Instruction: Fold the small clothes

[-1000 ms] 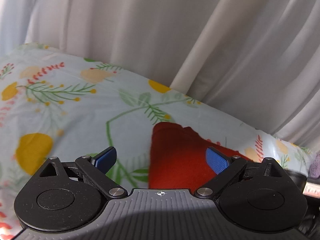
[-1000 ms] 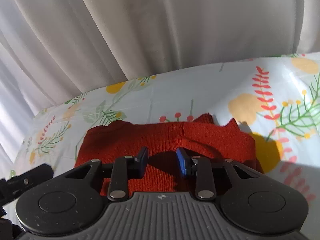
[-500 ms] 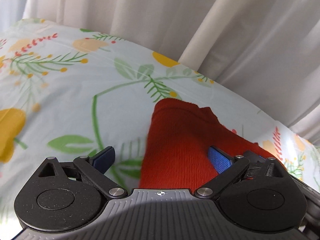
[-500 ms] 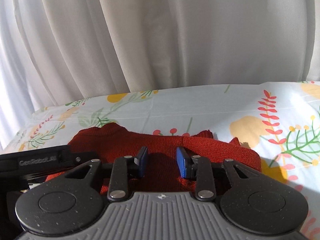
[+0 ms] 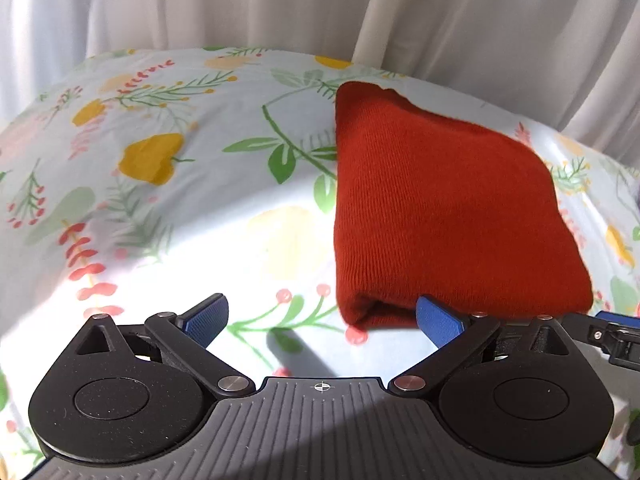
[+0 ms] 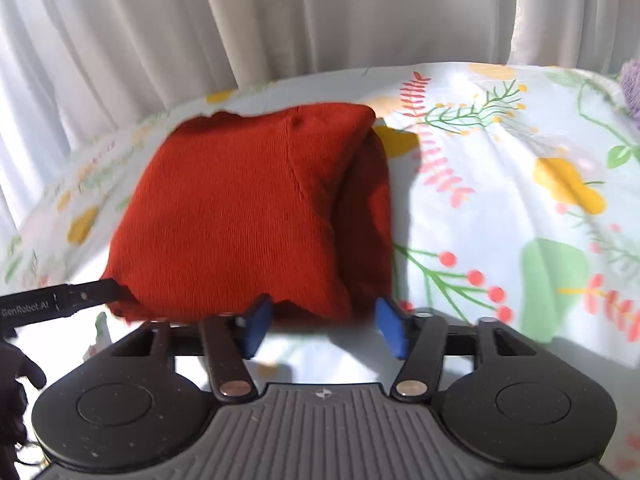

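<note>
Fabric of a rust-red ribbed knit, a small garment (image 5: 440,208) folded into a compact rectangular bundle, is laid flat on the pale blue floral-printed bedsheet (image 5: 160,200), with pleated white curtains (image 6: 280,20) hanging behind the bed. The left gripper (image 5: 322,322) is held just short of the bundle's near edge, its blue-padded jaws spread wide with only bedsheet between them; its right pad overlaps the bundle's near fold in the view, and contact cannot be determined. The right gripper (image 6: 324,326) is positioned at the bundle's near right corner. Its jaws have just been opening; they stand apart and nothing is clamped between them. A purple knitted item (image 6: 632,88) is seen at the far right edge.
</note>
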Available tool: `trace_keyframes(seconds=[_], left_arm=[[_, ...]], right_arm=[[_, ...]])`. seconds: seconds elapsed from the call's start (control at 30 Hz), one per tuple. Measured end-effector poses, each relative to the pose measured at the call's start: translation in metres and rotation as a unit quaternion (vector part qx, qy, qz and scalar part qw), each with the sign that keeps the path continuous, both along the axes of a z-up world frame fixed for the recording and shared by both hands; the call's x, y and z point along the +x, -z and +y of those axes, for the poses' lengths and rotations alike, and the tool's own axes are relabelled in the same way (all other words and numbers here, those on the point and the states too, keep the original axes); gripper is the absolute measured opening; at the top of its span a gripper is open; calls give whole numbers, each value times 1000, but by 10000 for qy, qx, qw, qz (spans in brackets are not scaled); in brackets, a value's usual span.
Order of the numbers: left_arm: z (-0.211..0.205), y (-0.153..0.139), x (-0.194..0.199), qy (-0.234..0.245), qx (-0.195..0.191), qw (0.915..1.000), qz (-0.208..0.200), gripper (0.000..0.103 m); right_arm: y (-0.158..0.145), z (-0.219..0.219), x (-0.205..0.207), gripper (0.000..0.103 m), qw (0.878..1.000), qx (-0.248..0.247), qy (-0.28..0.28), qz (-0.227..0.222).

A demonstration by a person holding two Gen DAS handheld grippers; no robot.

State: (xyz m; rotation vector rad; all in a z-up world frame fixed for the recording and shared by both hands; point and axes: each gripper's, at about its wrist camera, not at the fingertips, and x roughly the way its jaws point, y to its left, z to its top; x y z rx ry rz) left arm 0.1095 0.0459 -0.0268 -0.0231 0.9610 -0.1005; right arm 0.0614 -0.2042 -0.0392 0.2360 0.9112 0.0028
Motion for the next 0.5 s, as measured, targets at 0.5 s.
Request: trace_keyframes(seconds=[0.5], left_arm=[[-25, -27, -20, 149, 481, 9983, 302, 102]], right_arm=[[-34, 35, -12, 99, 9951, -481, -57, 867]])
